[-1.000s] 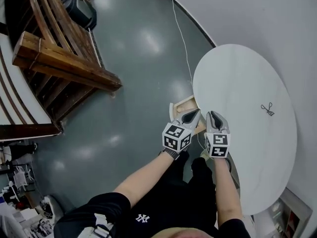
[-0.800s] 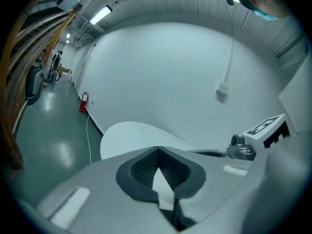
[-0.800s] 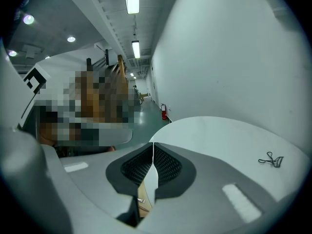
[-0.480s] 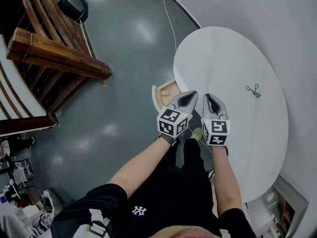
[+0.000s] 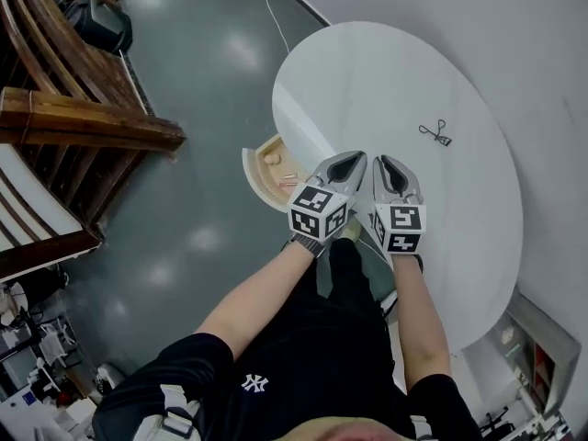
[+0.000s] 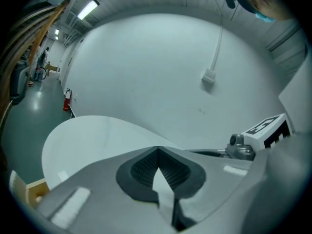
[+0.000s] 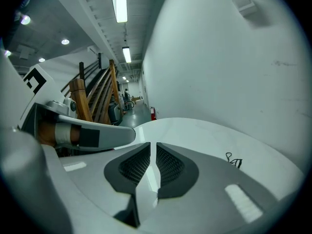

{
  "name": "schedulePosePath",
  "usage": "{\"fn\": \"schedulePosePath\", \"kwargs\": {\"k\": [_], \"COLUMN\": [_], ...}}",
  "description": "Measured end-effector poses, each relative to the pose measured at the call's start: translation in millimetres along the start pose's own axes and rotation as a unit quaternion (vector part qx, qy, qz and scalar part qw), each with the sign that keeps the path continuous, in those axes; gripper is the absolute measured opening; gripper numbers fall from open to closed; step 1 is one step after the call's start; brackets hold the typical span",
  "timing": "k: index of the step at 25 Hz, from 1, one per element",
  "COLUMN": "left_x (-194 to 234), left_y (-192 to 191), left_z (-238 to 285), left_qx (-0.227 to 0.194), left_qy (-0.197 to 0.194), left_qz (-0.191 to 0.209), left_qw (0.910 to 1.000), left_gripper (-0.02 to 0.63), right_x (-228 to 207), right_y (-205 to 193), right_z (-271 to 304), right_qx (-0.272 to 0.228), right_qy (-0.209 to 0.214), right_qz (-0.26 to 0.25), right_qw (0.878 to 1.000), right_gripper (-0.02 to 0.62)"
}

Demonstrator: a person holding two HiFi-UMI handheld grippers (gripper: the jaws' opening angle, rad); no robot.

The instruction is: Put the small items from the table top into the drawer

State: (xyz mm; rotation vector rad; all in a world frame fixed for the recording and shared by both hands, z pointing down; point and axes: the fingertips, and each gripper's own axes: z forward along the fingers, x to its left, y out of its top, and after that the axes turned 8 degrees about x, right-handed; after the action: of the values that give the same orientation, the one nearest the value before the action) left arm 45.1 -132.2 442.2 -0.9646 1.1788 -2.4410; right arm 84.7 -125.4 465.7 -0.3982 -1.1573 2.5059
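The left gripper [image 6: 157, 150] is seen clenched: its jaw tips are pressed together and nothing is held between them. The right gripper [image 7: 153, 147] is seen released, with a narrow slit left between its pads. Its jaws have just been opening, and nothing is caught in the slit.

In the head view the two are held side by side, the left gripper [image 5: 347, 160] just beside the right gripper [image 5: 388, 163]. Both are pointed across the table [image 5: 450, 232] from its near left edge.

The drawer [image 5: 265, 165] is pulled out from under the table's left edge, just beside the left gripper. A wooden corner of the drawer [image 6: 34, 193] is caught at the lower left of the left gripper view.

The curler [image 5: 435, 132] is laid on the table top toward the far right edge, well apart from both grippers and from the drawer. In the right gripper view the curler [image 7: 234, 161] is seen to the right of the jaws.

A white cable [image 5: 274, 15] is run over the grey floor [image 5: 202, 219] toward the table's far left edge. A wooden frame [image 5: 83, 127] is set well apart on the left.
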Motion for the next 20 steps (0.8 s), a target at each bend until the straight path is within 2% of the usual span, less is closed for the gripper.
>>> {"fn": "schedulePosePath", "kwargs": {"k": [12, 20], "left_x": [-56, -73], "left_y": [-7, -9], "left_z": [82, 133], "left_qx": [0.035, 0.052], "left_qy": [-0.033, -0.047], "left_qz": [0.009, 0.013], "left_qw": [0.9988, 0.9975], "left_gripper": [0.002, 0.002], "right_x": [-106, -172], "right_y": [-28, -42], "right_z": [-12, -6], "right_qx": [0.018, 0.03], "right_qy": [-0.033, -0.071], "right_qz": [0.026, 0.029], "right_qw": [0.999, 0.997], "right_gripper": [0.123, 0.129]}}
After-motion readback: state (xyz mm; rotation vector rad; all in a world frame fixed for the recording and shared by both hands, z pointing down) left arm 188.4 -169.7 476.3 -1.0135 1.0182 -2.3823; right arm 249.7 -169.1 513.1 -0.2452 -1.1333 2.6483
